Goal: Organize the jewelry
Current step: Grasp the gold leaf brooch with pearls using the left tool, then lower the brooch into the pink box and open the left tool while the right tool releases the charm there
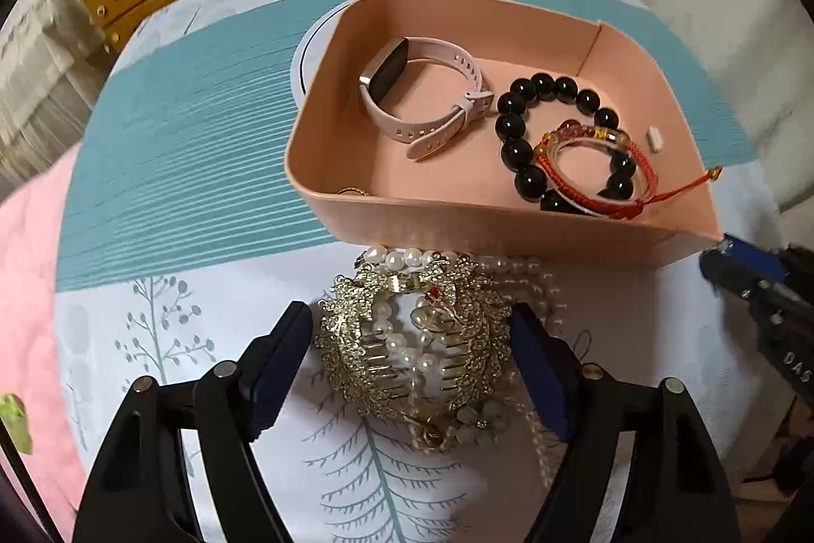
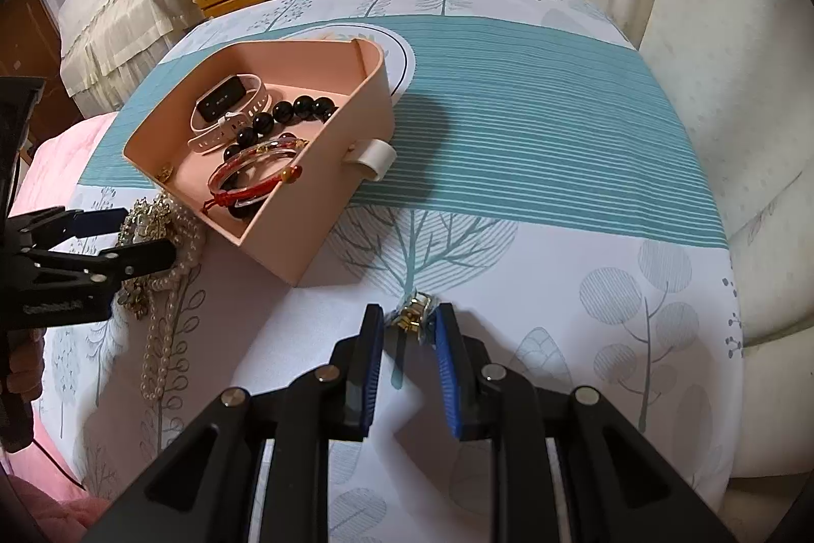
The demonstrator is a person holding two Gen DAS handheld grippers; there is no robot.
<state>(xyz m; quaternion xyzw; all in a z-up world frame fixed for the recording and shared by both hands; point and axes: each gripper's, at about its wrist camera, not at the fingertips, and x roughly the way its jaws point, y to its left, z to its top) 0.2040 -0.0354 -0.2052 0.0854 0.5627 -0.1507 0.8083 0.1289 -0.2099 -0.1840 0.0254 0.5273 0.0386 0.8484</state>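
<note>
Roughly half done. Nearest: right gripper (image 2: 409,323) clenched on a small gold-and-silver metal jewelry piece (image 2: 411,316) at the tablecloth's (image 2: 509,237) near edge. Left gripper (image 1: 411,339) spread wide around the gold rhinestone hair comb (image 1: 407,339) tangled with the white pearl necklace (image 1: 529,283), not gripping. Beyond, the pink plastic tray (image 1: 325,166) already holds the pink-strapped smartwatch (image 1: 417,95), black bead bracelet (image 1: 539,95), red cord bracelet (image 1: 585,166).

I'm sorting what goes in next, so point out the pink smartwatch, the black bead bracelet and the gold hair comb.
pink smartwatch (image 1: 389,67): left wrist view, on its dark screen.
black bead bracelet (image 1: 515,152): left wrist view, on a left-side bead.
gold hair comb (image 1: 351,339): left wrist view, on its rhinestone left edge.
</note>
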